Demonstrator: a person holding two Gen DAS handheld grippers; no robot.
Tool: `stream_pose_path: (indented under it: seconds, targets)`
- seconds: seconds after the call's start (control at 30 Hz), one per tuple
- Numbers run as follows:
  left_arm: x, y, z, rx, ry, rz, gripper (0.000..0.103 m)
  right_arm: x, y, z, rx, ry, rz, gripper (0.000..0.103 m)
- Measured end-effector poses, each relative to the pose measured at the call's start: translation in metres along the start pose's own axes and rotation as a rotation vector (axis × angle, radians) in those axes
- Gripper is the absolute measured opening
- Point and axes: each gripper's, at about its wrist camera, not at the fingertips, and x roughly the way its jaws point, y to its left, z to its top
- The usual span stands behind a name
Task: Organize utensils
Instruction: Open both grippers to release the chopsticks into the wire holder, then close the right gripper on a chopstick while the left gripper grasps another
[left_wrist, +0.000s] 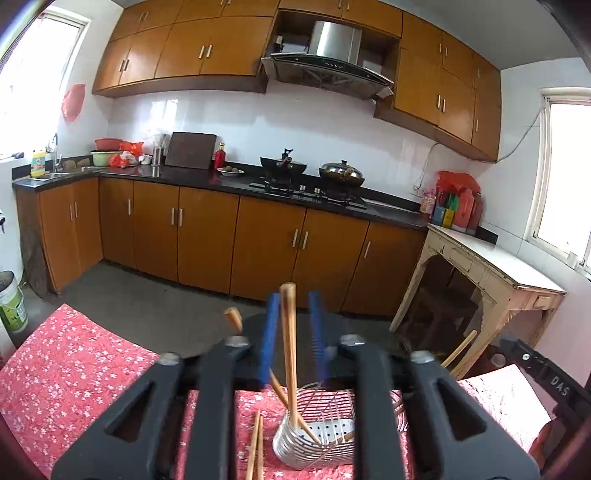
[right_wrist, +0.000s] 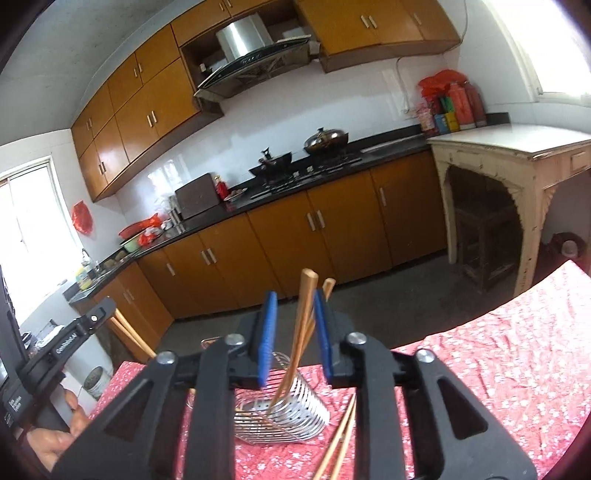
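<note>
Left hand-held gripper (left_wrist: 293, 328) hangs above the wire utensil holder (left_wrist: 317, 439), its blue pads apart with one chopstick (left_wrist: 289, 343) standing between them; I can't tell whether either pad touches it. That chopstick's lower end sits inside the holder. My right hand-held gripper (right_wrist: 295, 325) is also above the holder (right_wrist: 288, 413), jaws apart, and two chopsticks (right_wrist: 303, 325) rise from the holder through the gap, leaning toward its right pad. Just beside the holder, a loose pair of chopsticks (left_wrist: 255, 450) lies on the red floral cloth (left_wrist: 62, 369) covering the worktop. In the right wrist view, the left gripper's body beyond the holder carries white lettering too blurred to read. In the left wrist view, I read "DAS" on the other gripper's arm.
</note>
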Motion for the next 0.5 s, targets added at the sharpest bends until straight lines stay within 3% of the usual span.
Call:
stream_pose_path:
  seconds: [0.03,0.27,0.5]
  targets:
    - [-0.003,0.002,0.001,0.000,-0.008,0.006,0.039,-0.005,-0.001,0.000,-0.002,-0.009,-0.010,0.029]
    - [-0.037,0.018,0.005,0.004,-0.034,0.036,0.040,-0.043,-0.008,-0.008,-0.023,-0.031,-0.048,0.033]
    - [-0.071,0.053,-0.036,0.049,0.034,0.072,0.045,-0.062,-0.026,-0.058,-0.035,0.079,-0.106,0.033]
